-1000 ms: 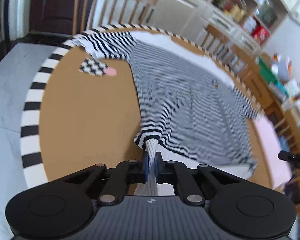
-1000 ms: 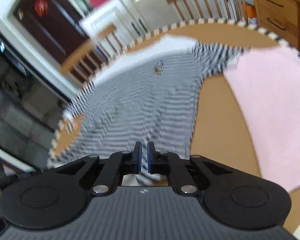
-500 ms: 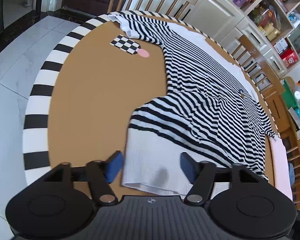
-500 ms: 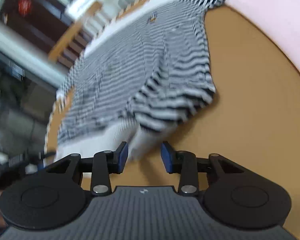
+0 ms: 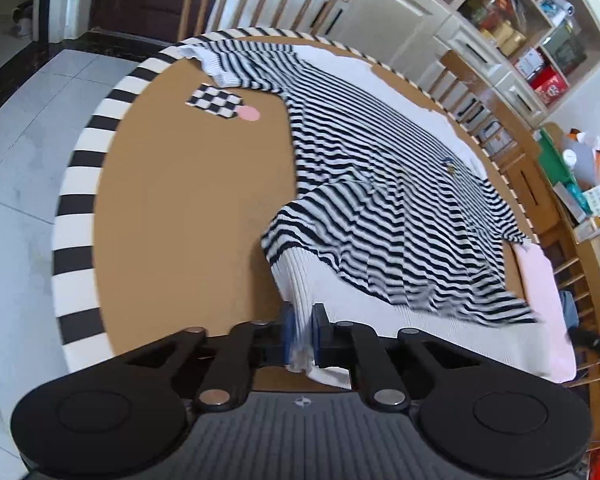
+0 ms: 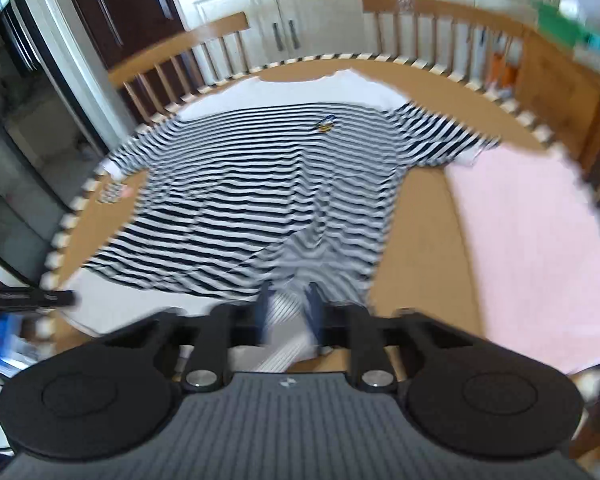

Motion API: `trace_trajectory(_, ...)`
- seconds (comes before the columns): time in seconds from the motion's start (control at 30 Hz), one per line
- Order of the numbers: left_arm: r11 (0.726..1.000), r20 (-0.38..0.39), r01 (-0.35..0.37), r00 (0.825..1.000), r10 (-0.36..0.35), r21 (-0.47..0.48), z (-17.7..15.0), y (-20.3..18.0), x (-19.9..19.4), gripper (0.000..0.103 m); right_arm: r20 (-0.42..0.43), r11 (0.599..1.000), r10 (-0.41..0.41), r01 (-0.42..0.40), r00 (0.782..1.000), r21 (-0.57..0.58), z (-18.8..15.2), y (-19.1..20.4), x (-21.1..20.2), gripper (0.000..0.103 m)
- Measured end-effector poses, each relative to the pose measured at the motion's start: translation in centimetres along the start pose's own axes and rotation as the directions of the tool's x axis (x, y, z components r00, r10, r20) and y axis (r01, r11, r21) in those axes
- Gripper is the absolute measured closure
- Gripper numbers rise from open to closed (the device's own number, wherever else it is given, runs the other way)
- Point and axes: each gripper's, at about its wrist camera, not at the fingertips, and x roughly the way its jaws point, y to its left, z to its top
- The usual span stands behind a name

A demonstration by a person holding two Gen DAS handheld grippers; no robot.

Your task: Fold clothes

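Note:
A black-and-white striped sweater (image 5: pixel 384 200) with a white ribbed hem lies spread on a round brown table (image 5: pixel 172 208); it also shows in the right wrist view (image 6: pixel 260 184). My left gripper (image 5: pixel 300 334) is shut on the white hem at the sweater's near left corner and lifts it off the table. My right gripper (image 6: pixel 288 312) is shut on the hem at the other near corner, with cloth pinched between the blue pads. The right view is blurred by motion.
The table has a black-and-white striped rim (image 5: pixel 76 200). A checkered card with a pink dot (image 5: pixel 220 102) lies at the far left. A pink cloth (image 6: pixel 532 248) covers the table's right side. Wooden chairs (image 6: pixel 180 60) and cabinets stand behind the table.
Half a second ago both grippers were open over the hem. Both have now shut on the hem corners and raised them, bunching the sweater's lower edge.

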Motion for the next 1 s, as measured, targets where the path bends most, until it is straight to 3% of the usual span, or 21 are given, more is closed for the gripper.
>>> trace_trajectory(0.03,0.999,-0.017,-0.032,0.999,0.032,-0.001,-0.2,0.5,0.0,0.074,-0.021,1.0,-0.006,0.006,1.0,-0.021,-0.7,0.1,0.3,0.051)
trace_trajectory(0.13,0.998,-0.042,-0.066,0.997,0.065,-0.021,-1.2,2.5,-0.4,0.072,-0.088,1.0,-0.017,0.016,0.996,-0.005,-3.5,-0.5,1.6,0.056)
trace_trajectory(0.23,0.996,-0.025,-0.044,0.999,0.043,-0.073,-1.7,3.6,-0.2,0.064,-0.119,0.984,-0.003,0.024,0.993,0.174,-6.2,-2.2,3.8,0.06)
trace_trajectory(0.33,0.992,0.013,0.005,1.0,-0.003,-0.127,-2.0,4.1,0.0,0.054,-0.121,0.958,0.044,-0.008,0.992,0.287,-8.0,-2.6,5.7,0.06)
trace_trajectory(0.4,0.989,0.043,0.039,0.999,-0.033,-0.139,-1.9,3.7,0.6,0.05,-0.05,0.95,0.066,-0.047,0.997,0.309,-8.4,-2.1,6.1,0.061)
trace_trajectory(0.43,0.989,0.054,0.052,0.997,-0.045,-0.136,-1.8,3.3,0.9,0.05,-0.026,0.947,0.074,-0.062,0.997,0.316,-8.4,-1.8,6.6,0.071)
trace_trajectory(0.47,0.989,0.066,0.066,0.996,-0.058,-0.132,-1.7,2.9,1.3,0.054,-0.002,0.944,0.083,-0.078,0.997,0.322,-8.4,-1.5,7.0,0.084)
trace_trajectory(0.5,0.994,0.047,0.051,0.998,-0.047,-0.101,-1.6,2.2,1.7,0.077,-0.012,0.949,0.079,-0.072,0.997,0.308,-8.1,-1.3,6.9,0.095)
trace_trajectory(0.53,0.997,0.024,0.033,0.999,-0.031,-0.066,-1.5,1.4,2.1,0.094,-0.022,0.954,0.076,-0.066,0.997,0.294,-7.9,-1.0,6.7,0.096)
trace_trajectory(0.6,0.999,-0.015,0.033,0.999,-0.033,-0.04,-1.7,0.7,1.9,0.096,-0.045,0.967,0.068,-0.054,0.997,0.249,-7.3,-0.7,5.5,0.096)
trace_trajectory(0.73,0.999,0.004,0.038,0.999,-0.038,0.019,-1.5,0.2,-1.5,0.096,-0.086,0.993,0.025,-0.015,0.996,0.115,-5.0,-0.9,0.3,0.094)
trace_trajectory(0.83,0.999,0.009,0.036,0.999,-0.036,0.002,-1.2,0.2,-3.2,0.095,-0.039,0.999,-0.049,0.05,0.998,0.021,-3.2,-0.1,-2.6,0.086)
trace_trajectory(0.9,1.0,-0.008,-0.002,1.0,0.002,0.005,-1.3,0.5,-3.5,0.09,-0.014,0.997,-0.079,0.078,0.997,-0.025,-2.6,0.4,-3.8,0.078)
trace_trajectory(0.93,1.0,-0.02,-0.028,0.999,0.028,0.007,-1.6,0.8,-3.5,0.087,-0.018,0.996,-0.082,0.081,0.997,-0.031,-3.1,0.3,-3.6,0.069)
trace_trajectory(1.0,0.997,-0.048,-0.073,0.996,0.073,0.004,-2.3,1.8,-3.4,0.074,-0.045,0.995,-0.102,0.101,0.994,-0.019,-4.4,-0.3,-2.5,0.068)
